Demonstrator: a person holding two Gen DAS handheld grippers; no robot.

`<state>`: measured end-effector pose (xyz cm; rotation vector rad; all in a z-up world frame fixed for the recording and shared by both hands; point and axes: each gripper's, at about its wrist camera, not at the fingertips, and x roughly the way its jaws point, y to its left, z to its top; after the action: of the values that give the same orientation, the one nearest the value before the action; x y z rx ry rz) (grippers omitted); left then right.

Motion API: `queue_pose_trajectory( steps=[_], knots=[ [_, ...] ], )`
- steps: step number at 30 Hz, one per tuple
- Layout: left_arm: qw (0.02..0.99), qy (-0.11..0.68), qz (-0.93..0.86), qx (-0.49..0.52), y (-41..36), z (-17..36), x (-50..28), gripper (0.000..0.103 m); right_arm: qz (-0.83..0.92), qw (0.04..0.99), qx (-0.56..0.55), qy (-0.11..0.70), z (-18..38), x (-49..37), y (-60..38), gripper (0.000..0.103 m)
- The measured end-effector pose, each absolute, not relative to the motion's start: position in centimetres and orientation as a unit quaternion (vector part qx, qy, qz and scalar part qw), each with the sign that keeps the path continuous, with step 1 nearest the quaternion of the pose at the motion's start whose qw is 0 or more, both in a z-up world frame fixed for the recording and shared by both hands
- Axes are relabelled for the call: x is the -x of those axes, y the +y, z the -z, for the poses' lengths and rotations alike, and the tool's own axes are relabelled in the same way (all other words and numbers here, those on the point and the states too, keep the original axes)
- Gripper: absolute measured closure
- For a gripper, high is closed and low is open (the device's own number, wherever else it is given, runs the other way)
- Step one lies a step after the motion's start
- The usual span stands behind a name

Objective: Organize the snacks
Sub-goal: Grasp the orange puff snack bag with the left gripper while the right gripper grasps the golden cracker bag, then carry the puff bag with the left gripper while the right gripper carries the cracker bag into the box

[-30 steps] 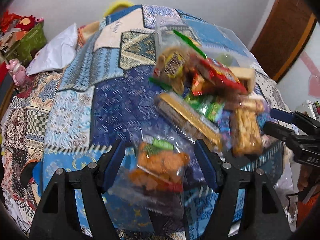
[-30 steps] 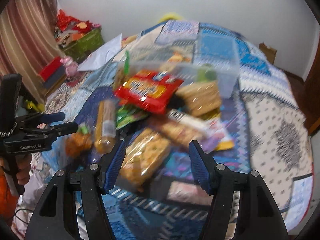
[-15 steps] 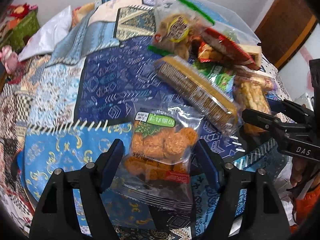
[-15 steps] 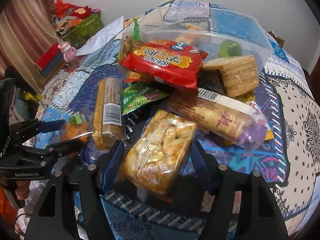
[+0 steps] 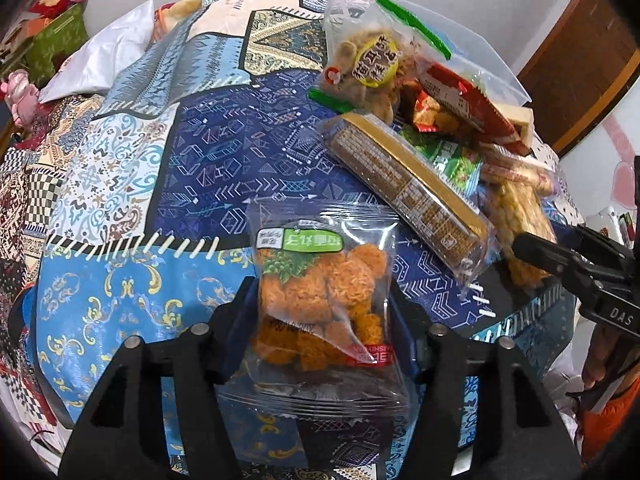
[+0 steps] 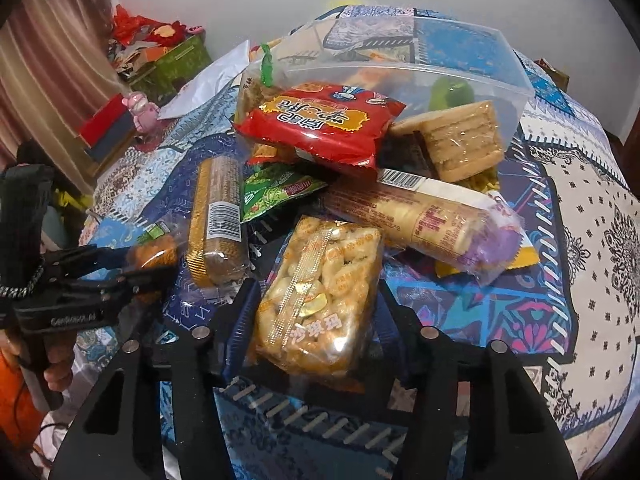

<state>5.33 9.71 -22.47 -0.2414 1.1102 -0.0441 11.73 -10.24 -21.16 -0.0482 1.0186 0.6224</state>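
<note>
I am in the pick-up step: my left tool (image 5: 322, 312) has just closed on the clear bag of orange crisps (image 5: 320, 292), my right tool (image 6: 316, 312) on the golden puffed-rice bar (image 6: 320, 296), both lying on the patterned bed quilt (image 5: 120, 208). Next I should lift them into the clear plastic box (image 6: 460, 52).

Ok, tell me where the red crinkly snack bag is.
In the right wrist view the red crinkly snack bag lies atop the pile, centre-left, against the clear plastic tub, above the green packet and left of the square biscuit pack.
</note>
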Motion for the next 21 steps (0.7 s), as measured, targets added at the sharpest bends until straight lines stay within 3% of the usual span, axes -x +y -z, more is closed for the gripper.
queue_pose_trajectory(
  steps=[21],
  knots=[
    [0.915, 0.393, 0.032, 0.086, 7.2, 10.6, -7.7, 0.046, -0.287, 0.881, 0.004, 0.376, 13.5, -13.2, -12.0, 0.052]
  ],
)
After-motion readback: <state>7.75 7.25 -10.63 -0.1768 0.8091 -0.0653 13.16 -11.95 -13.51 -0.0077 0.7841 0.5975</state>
